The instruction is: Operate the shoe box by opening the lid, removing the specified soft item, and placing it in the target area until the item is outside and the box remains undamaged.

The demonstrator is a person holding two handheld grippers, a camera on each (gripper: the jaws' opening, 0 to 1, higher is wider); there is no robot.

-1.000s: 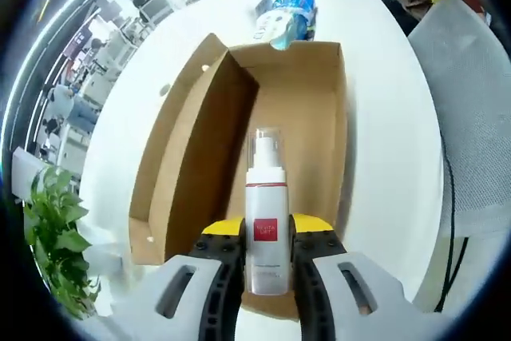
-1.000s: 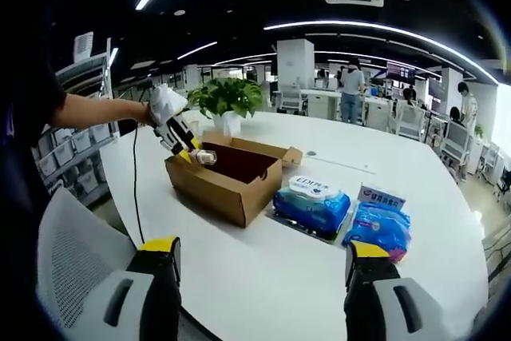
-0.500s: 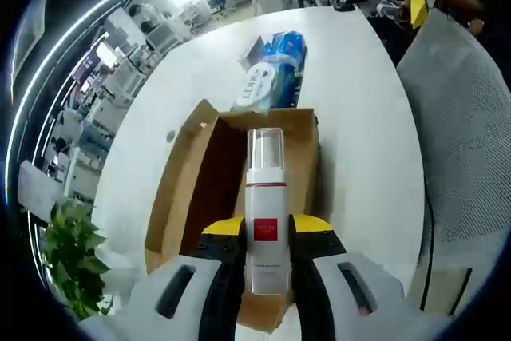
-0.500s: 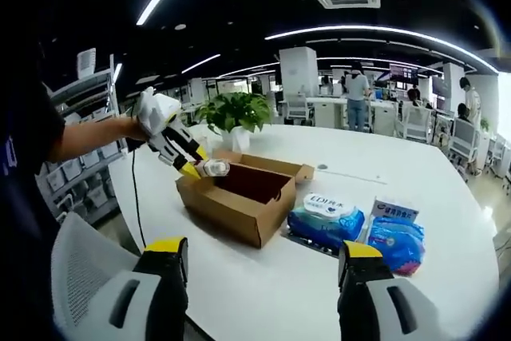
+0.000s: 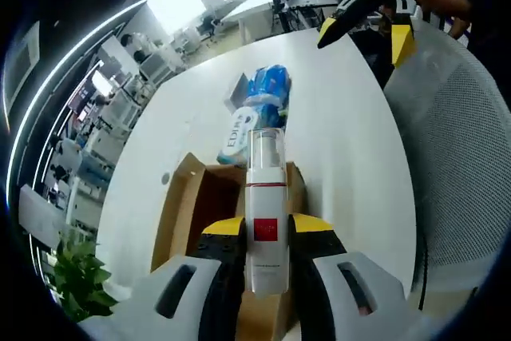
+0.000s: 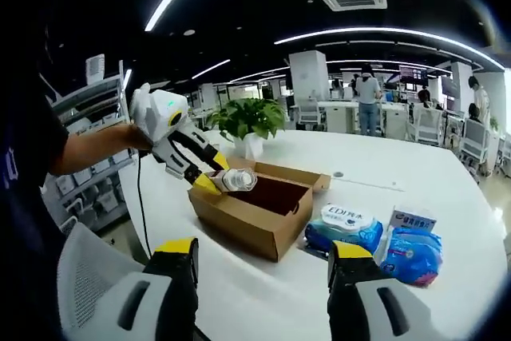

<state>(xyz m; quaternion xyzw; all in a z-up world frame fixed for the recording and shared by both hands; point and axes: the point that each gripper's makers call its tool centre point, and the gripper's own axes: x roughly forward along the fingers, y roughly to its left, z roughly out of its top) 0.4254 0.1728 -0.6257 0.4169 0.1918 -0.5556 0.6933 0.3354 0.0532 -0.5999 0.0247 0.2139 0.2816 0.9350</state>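
Left gripper [image 5: 266, 237] clamping pump bottle [image 5: 266, 213] above open box [image 6: 259, 205] — right gripper [image 6: 259, 257] wide

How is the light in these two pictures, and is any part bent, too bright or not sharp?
Left gripper view: the windows at the top are washed out to white, the white table bends strongly, and the bottle is sharp. Right gripper view: the ceiling is dark with bright strip lights that curve, the cardboard box is evenly lit, and the right gripper is slightly soft at the bottom.

Bright ceiling strips, glare — fisheye-warped edges
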